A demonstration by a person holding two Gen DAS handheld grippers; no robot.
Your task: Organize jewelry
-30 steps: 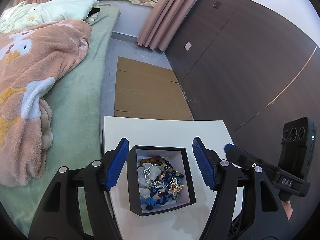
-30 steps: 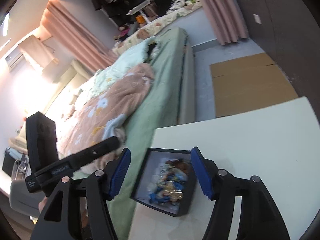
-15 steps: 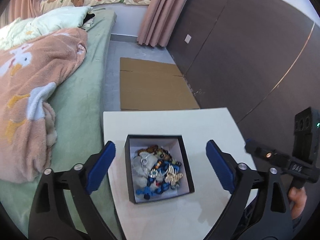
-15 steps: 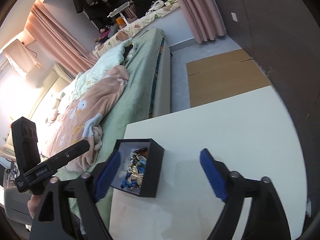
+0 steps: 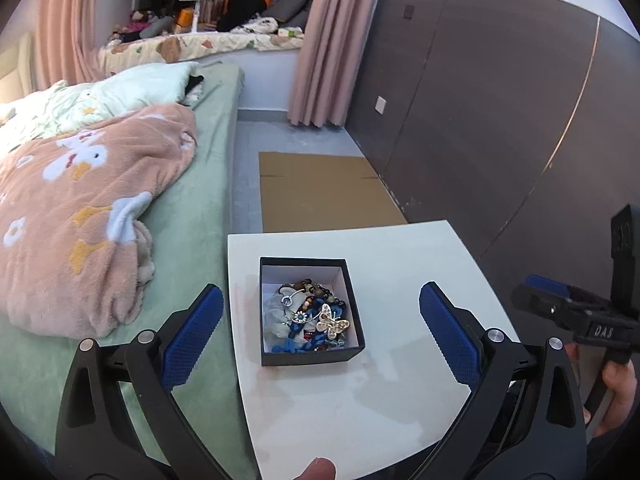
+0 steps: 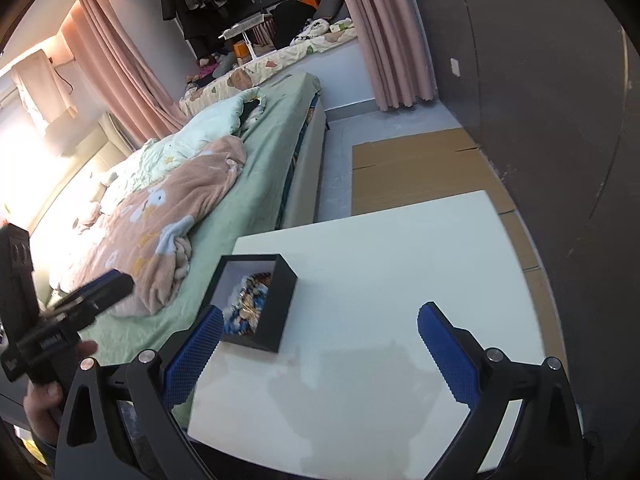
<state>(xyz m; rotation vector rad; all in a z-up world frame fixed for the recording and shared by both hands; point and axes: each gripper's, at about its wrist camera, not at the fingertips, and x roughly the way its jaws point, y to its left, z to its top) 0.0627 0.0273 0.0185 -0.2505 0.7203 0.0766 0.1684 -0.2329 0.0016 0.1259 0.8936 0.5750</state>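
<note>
Inside a small black box (image 5: 311,354) with a white lining, a tangle of jewelry (image 5: 310,318) lies heaped: beads, a silver hoop, blue cord and a gold butterfly brooch (image 5: 332,322) on top. The box sits open on a white surface (image 5: 400,272), close to that surface's bed-side edge and apart from the other three edges; bare white top stretches away from it toward the dark wall panelling (image 5: 500,120). The left gripper (image 5: 318,330) hangs above the box with its blue-padded jaws spread wide, gripping nothing, the box showing between them from above. The right gripper (image 6: 320,344) hovers over the bare part of the surface with its jaws likewise wide apart and empty; its left pad shows just in front of the box's near corner (image 6: 256,338) in the right wrist view, and whether they touch cannot be told. A green-sheeted bed (image 5: 192,216) runs alongside the surface, carrying a peach duck-print blanket (image 5: 80,208). Flattened cardboard (image 5: 324,192) lies on the grey floor beyond the surface's far edge, beside the wall. Pink curtains (image 5: 332,40) hang at the window end of the room.
</note>
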